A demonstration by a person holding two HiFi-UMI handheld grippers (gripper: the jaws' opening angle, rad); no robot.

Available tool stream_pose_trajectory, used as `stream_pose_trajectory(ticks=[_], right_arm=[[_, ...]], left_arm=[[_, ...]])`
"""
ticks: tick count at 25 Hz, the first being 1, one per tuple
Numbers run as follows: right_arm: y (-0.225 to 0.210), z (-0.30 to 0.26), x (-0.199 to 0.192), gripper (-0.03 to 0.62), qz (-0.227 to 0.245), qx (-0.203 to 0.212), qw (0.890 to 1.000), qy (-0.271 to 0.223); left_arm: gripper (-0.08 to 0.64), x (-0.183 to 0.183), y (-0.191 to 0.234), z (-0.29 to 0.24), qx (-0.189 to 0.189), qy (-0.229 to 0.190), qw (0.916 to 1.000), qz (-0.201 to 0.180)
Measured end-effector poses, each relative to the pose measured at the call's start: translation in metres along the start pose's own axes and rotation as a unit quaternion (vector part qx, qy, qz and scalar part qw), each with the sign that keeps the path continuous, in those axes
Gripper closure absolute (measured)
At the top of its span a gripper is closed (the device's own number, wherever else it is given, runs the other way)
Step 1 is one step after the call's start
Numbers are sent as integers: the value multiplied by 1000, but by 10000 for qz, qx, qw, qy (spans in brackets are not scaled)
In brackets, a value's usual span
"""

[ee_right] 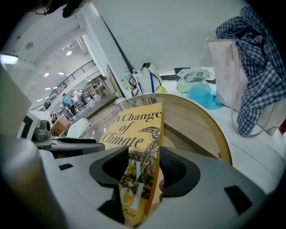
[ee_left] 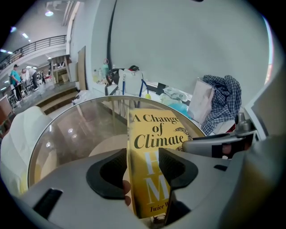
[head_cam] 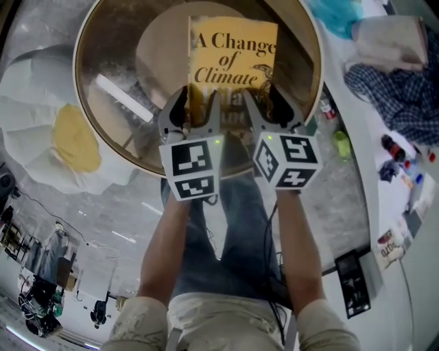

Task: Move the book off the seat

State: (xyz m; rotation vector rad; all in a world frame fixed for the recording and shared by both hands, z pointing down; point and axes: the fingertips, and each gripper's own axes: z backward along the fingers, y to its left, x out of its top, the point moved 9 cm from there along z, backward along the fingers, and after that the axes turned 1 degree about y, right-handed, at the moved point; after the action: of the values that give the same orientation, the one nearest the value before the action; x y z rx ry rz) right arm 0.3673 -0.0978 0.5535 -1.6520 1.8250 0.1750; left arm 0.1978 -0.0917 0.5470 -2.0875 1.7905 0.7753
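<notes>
A yellow book [head_cam: 233,55] titled "A Change of Climate" is held above a round glass table [head_cam: 103,137]. Both grippers grip its near edge side by side. My left gripper [head_cam: 199,103] is shut on the book's left part, and the cover [ee_left: 154,143] stands upright between its jaws [ee_left: 142,167]. My right gripper [head_cam: 264,99] is shut on the right part, where the book [ee_right: 134,134] runs between its jaws [ee_right: 143,172]. A white seat [head_cam: 34,82] with a yellow cushion [head_cam: 74,140] lies to the left, with no book on it.
A white counter [head_cam: 391,206] curves along the right, carrying a plaid shirt [head_cam: 398,96], a pale bag [head_cam: 387,41], a blue-green cloth [head_cam: 339,15] and several small items. The person's legs in jeans [head_cam: 233,233] are below the grippers. A wooden rim [head_cam: 312,41] rings the glass table.
</notes>
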Motion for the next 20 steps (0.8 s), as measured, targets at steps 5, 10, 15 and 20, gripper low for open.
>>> stream_pose_trajectory(ticks=[5, 10, 15, 20], right_arm=[[2, 11, 16, 388, 216, -93, 9995, -195], [20, 40, 52, 388, 461, -135, 9970, -601], [44, 76, 104, 388, 634, -57, 9916, -1124], [70, 131, 169, 388, 779, -59, 9815, -1746]], left_arm=[[327, 20, 9, 14, 192, -357, 9992, -61], [327, 56, 11, 44, 240, -762, 9968, -102], [327, 110, 6, 82, 239, -1291, 9910, -258], [327, 180, 1, 146, 268, -1898, 9805, -438]])
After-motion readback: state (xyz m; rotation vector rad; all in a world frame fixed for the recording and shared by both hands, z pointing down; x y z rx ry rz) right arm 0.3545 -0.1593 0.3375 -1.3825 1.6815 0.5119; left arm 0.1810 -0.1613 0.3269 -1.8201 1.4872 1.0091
